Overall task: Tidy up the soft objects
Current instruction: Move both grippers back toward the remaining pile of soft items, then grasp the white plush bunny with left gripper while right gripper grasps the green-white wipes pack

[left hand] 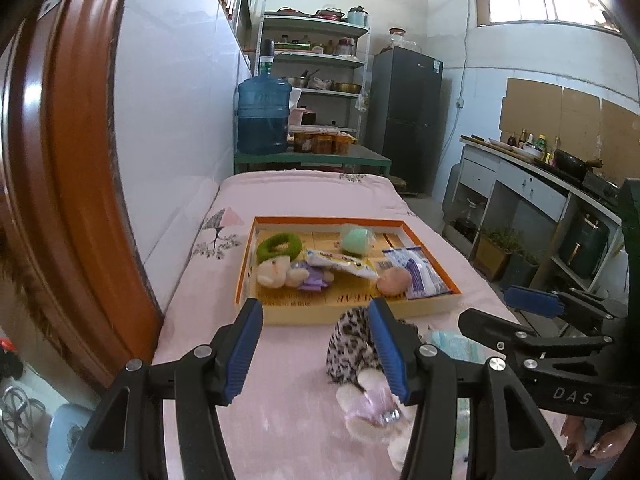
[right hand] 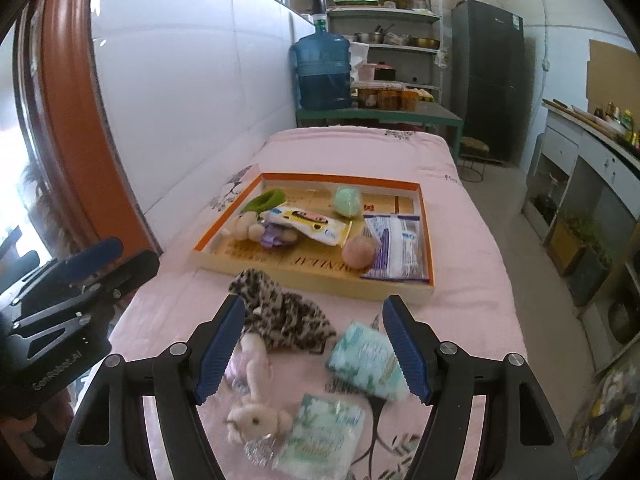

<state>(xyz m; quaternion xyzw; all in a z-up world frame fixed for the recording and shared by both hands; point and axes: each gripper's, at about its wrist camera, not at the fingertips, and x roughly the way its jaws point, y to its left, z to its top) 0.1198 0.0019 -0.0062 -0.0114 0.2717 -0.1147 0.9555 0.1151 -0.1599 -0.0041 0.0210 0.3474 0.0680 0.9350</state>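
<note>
Left gripper [left hand: 316, 344]: jaws wide apart, nothing held, hovering over bare pink cloth just left of the leopard-print fabric scrunchie [right hand: 280, 312].

The small pink plush rabbit with keyring [right hand: 254, 404] lies touching the scrunchie's near edge, low in frame.

Next over, 2 pale-green plastic-wrapped tissue packs: 1 [right hand: 320, 436] beside the rabbit, 1 [right hand: 370, 360] just inside the right claw's right pad.

Right gripper [right hand: 314, 350]: also spread wide, empty.

Shallow orange-rimmed cardboard tray [right hand: 426, 236] sits beyond, already holding 6 soft items.

4 items still outside, so probably mid-task.

For the pick:
- centre 1 item between the pads before closing
- take the upper tissue pack with the right claw
- approach the scrunchie separately so the rabbit isn't dragged along
- squeeze lightly; these deform
</note>
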